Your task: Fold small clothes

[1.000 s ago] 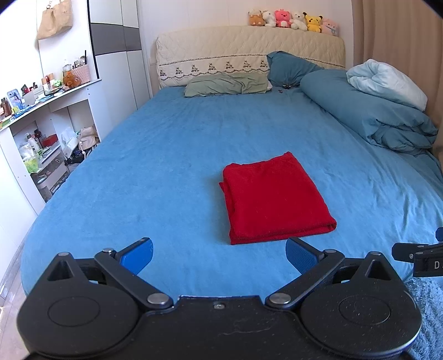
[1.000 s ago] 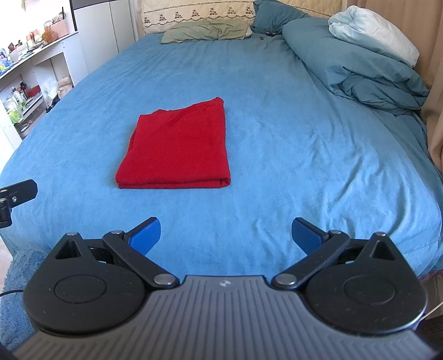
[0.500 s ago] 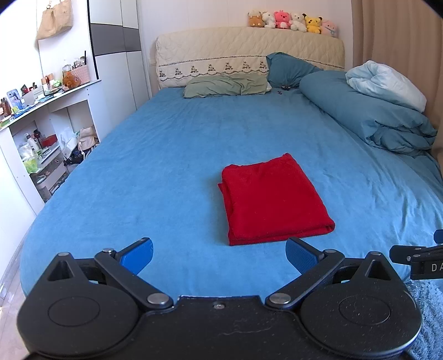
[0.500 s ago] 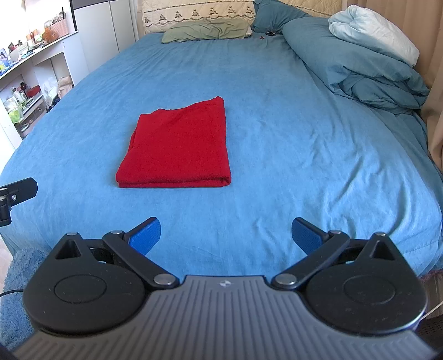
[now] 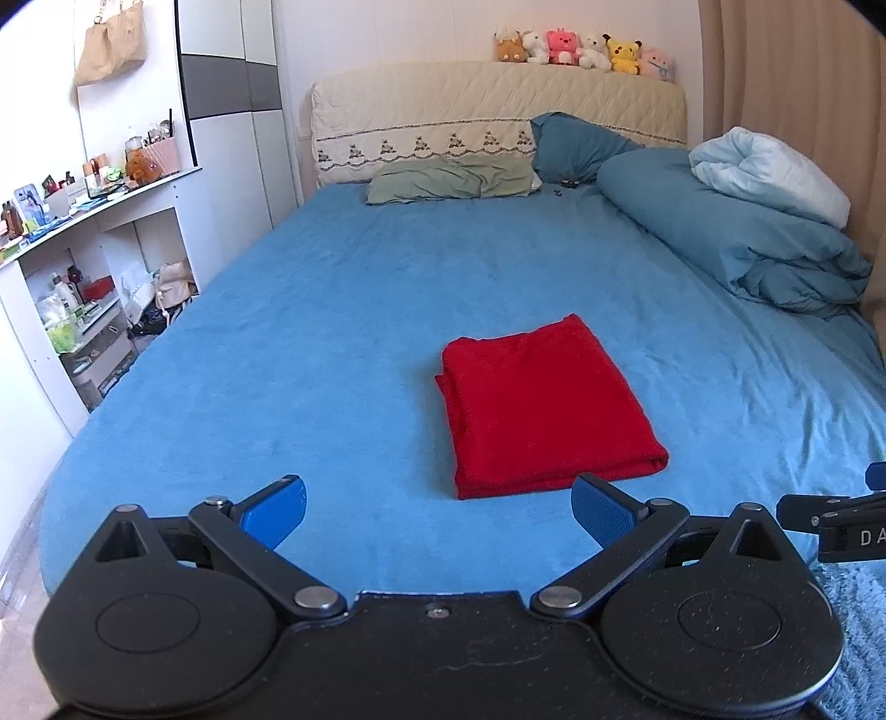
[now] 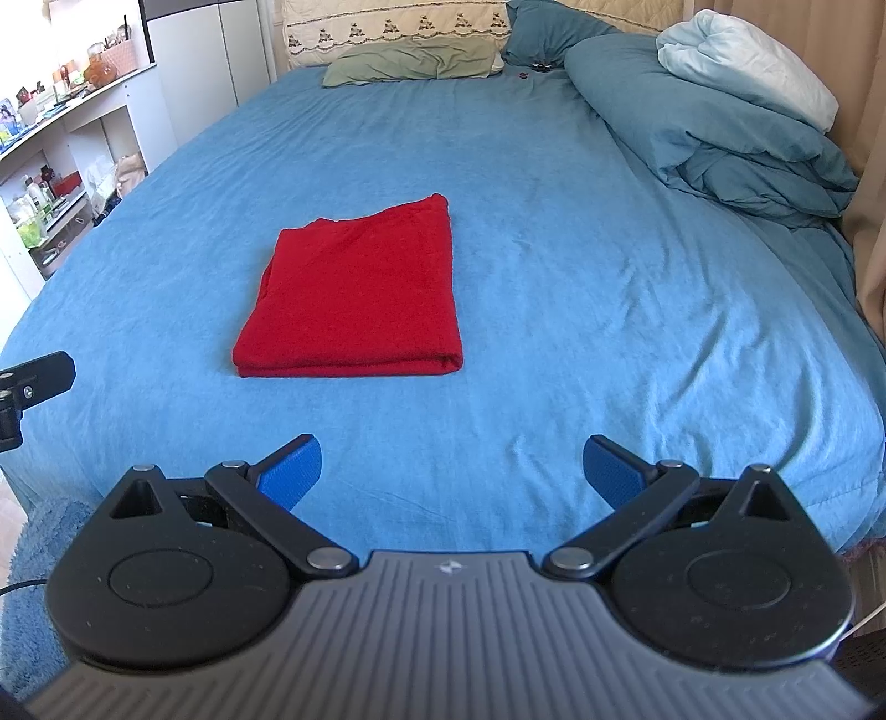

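Observation:
A red garment [image 5: 542,404] lies folded into a neat rectangle on the blue bed sheet [image 5: 343,310]; it also shows in the right wrist view [image 6: 360,299]. My left gripper [image 5: 437,512] is open and empty, held back over the bed's near edge, short of the garment. My right gripper [image 6: 451,471] is open and empty, also at the near edge, to the right of the garment. Part of the right gripper [image 5: 836,520] shows at the left wrist view's right edge, and part of the left gripper [image 6: 33,382] at the right wrist view's left edge.
A bunched blue duvet [image 5: 731,243] with a pale pillow [image 5: 769,171] lies along the bed's right side. Pillows [image 5: 448,180] rest at the headboard, with plush toys [image 5: 581,47] on top. White shelves [image 5: 83,266] full of items stand left. A blue rug [image 6: 27,598] lies by the bed.
Both grippers have drifted back very slightly from the garment. The garment lies as before and both stay open.

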A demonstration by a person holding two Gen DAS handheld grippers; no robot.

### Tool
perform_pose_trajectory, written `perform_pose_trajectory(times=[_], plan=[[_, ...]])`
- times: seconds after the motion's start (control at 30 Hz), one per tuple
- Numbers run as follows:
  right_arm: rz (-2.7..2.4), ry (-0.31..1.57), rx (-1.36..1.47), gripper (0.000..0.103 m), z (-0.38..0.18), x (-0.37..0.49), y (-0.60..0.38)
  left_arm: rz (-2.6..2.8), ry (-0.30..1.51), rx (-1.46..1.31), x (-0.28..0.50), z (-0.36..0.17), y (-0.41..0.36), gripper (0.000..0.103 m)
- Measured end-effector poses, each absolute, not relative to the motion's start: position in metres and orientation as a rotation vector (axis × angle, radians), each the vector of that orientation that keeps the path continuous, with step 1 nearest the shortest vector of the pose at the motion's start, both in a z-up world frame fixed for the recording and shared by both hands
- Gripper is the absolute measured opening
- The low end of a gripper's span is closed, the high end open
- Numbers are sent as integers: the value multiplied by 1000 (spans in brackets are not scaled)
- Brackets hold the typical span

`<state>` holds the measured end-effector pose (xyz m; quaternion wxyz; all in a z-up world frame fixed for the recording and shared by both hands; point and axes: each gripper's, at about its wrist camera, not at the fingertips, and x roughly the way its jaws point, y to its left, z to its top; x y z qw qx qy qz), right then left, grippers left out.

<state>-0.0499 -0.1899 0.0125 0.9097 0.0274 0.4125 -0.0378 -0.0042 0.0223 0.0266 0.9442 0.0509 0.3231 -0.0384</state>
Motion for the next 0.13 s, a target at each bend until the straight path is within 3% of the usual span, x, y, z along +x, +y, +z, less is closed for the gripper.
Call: perform_pose_trajectory(times=[0.13], plan=[[-77, 849, 57, 103, 13, -50, -190, -87, 660, 90, -3, 27, 25, 103]])
